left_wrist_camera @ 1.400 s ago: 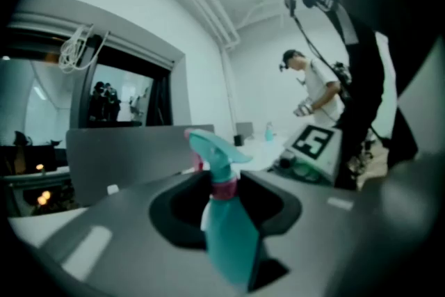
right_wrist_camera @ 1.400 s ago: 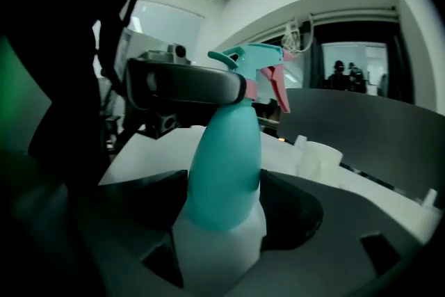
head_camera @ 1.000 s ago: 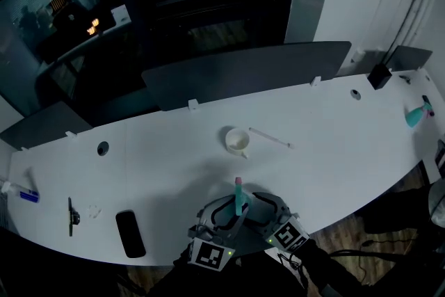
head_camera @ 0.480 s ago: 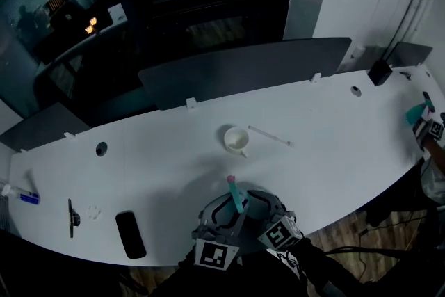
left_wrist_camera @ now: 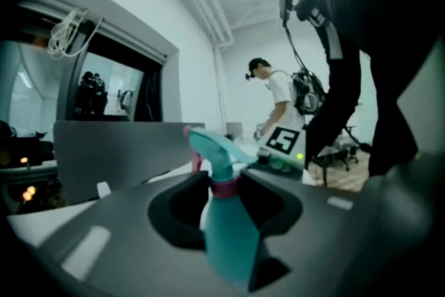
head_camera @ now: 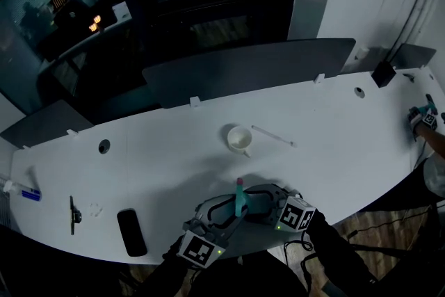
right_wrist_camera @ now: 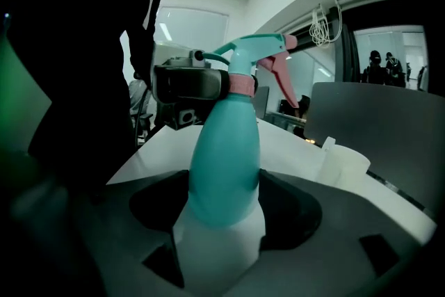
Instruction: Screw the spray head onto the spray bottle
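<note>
Head already sits on the bottle, its pink collar down at the neck; the bottle is upright at the table's near edge; the right gripper clamps the bottle's body; the left gripper pinches at the collar; probably only final tightening is left, though I cannot tell how snug the thread is.

Head view: dim, upper field near black. The long white curved table is evenly lit, with soft shadow under the fingers.

Gripper views: bright walls beyond the fingers, dark vignetted corners, barrel distortion. The teal plastic spray bottle is blurred between the fingers.
</note>
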`<action>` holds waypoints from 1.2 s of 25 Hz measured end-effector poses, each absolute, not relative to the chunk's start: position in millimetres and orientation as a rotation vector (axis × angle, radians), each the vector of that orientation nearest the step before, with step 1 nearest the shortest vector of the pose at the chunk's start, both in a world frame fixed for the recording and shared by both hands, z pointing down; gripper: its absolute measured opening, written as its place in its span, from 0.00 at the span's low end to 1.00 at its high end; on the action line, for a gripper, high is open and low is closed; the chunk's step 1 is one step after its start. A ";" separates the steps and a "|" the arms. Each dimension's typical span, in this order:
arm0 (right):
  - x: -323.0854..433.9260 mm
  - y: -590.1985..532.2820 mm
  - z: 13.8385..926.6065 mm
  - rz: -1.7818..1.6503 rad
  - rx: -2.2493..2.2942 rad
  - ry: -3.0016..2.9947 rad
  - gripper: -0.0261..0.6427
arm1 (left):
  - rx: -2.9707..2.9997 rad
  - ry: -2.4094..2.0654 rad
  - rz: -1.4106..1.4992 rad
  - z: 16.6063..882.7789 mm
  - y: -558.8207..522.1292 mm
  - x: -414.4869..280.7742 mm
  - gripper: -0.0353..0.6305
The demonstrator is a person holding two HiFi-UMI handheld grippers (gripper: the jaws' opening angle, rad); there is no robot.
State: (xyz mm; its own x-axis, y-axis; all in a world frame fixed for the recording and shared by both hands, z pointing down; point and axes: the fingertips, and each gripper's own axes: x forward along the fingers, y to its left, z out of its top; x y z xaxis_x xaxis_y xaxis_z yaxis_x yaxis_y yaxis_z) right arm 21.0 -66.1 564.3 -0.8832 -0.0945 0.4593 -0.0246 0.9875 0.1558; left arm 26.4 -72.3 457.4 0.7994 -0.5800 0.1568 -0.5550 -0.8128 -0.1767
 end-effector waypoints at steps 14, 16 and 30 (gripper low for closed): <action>18.4 -66.3 566.0 -0.120 0.194 -2.656 0.53 | -2.806 1.172 -0.272 453.9 -75.9 26.9 0.26; 27.9 -68.9 562.9 -0.067 0.333 -2.655 0.53 | -2.796 1.187 -0.281 454.0 -77.2 26.2 0.26; 10.5 -68.3 551.9 -0.071 0.930 -2.549 0.53 | -2.766 1.414 -0.194 452.3 -83.7 22.3 0.25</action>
State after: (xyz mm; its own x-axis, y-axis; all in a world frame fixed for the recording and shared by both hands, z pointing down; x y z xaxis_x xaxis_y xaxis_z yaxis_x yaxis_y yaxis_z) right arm 10.5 -68.3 551.9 -0.6860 -0.6256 0.3716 -0.6040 0.7743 0.1888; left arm 22.3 -83.7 452.3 0.5797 -0.8090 0.0972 -0.8053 -0.5870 -0.0827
